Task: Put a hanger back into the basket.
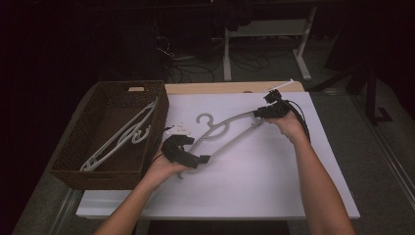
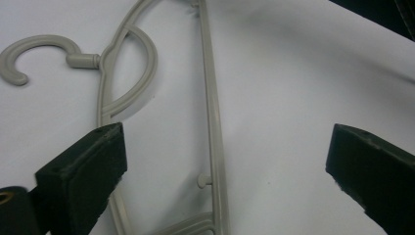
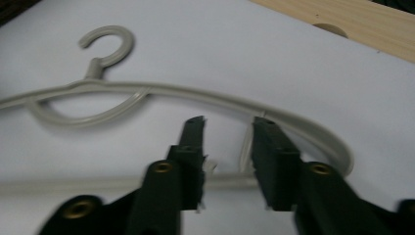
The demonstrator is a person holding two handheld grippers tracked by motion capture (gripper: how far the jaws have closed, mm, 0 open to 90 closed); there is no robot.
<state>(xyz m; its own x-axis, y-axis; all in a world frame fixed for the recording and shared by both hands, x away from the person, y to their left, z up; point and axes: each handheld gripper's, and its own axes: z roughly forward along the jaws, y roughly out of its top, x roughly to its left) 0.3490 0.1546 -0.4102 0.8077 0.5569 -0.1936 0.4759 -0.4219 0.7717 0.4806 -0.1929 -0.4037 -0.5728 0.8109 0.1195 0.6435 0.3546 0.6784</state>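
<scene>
A grey plastic hanger (image 1: 230,128) lies slantwise on the white table (image 1: 254,186), hook (image 1: 205,119) toward the basket. My left gripper (image 1: 201,159) hovers over its lower left end, jaws wide open; in the left gripper view the hanger's bar (image 2: 211,98) runs between my left gripper's (image 2: 225,166) spread pads, untouched. My right gripper (image 1: 262,113) is at the hanger's upper right end. In the right gripper view my right gripper's (image 3: 227,129) jaws stand narrowly apart astride a short strut near the curved end (image 3: 313,132), with a gap showing on both sides.
A brown wicker basket (image 1: 105,88) stands at the table's left and holds two pale hangers (image 1: 122,137). A small white item (image 1: 182,128) lies beside the basket. A wooden strip (image 1: 220,87) borders the far edge. White desk legs (image 1: 303,54) and cables stand beyond.
</scene>
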